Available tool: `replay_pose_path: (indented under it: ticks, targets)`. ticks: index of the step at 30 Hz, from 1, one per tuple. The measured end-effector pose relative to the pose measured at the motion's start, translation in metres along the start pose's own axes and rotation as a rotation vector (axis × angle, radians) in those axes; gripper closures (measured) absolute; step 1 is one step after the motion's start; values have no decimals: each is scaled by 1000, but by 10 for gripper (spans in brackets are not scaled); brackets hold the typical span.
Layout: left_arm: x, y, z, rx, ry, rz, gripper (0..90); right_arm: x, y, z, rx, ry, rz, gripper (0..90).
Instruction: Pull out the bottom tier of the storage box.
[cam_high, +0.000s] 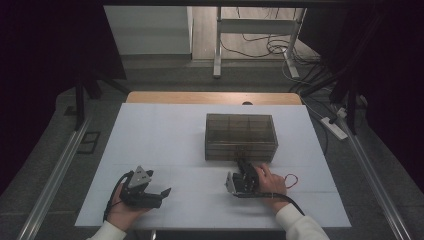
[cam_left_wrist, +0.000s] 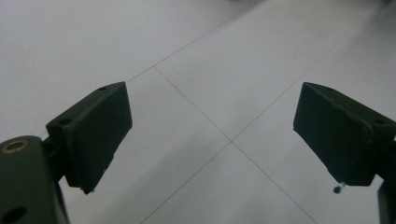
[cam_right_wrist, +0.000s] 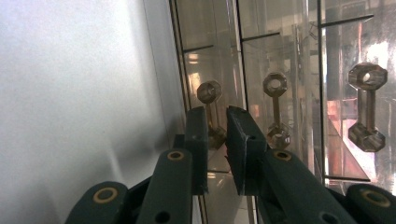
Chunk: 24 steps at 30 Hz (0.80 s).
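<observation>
Between the right gripper (cam_right_wrist: 217, 140) jaws sits the bottom drawer handle (cam_right_wrist: 211, 112) of the clear drawer box (cam_high: 241, 136); jaws nearly closed around it, contact unclear. Left gripper (cam_left_wrist: 212, 140) is released, jaws wide over bare white table (cam_left_wrist: 224, 70), well left of box.

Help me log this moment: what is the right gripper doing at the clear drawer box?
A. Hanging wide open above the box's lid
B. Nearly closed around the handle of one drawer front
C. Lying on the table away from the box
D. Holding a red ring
B: in the right gripper view, the right gripper has its jaws nearly together around a drawer handle on the front of the clear drawer box.
</observation>
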<state>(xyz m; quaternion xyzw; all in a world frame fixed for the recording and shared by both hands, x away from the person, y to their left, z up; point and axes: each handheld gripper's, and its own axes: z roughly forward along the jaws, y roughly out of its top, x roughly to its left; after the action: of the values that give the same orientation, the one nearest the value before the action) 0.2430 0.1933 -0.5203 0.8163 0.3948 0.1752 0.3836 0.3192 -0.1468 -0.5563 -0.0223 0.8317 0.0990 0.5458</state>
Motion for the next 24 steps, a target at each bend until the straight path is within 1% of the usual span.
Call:
replay_pose_path:
  ticks: [1,7,10,11,13,19,24]
  targets:
    - [0,0,0,0,0,0,107,0,0,-1,9,0,-3,778]
    - [0,0,0,0,-1,1,107,1,1,-3,2,6,0,776]
    - [0,0,0,0,0,0,107,1,1,-3,10,19,-2,776]
    - [0,0,0,0,0,0,107,1,1,-4,10,7,-3,776]
    - [-1,0,0,-1,0,1,107,3,0,-4,2,10,8,775]
    - [-1,0,0,-1,1,1,107,3,0,-7,6,10,3,775]
    - [-1,0,0,-1,0,2,106,4,1,-10,-15,-1,0,774]
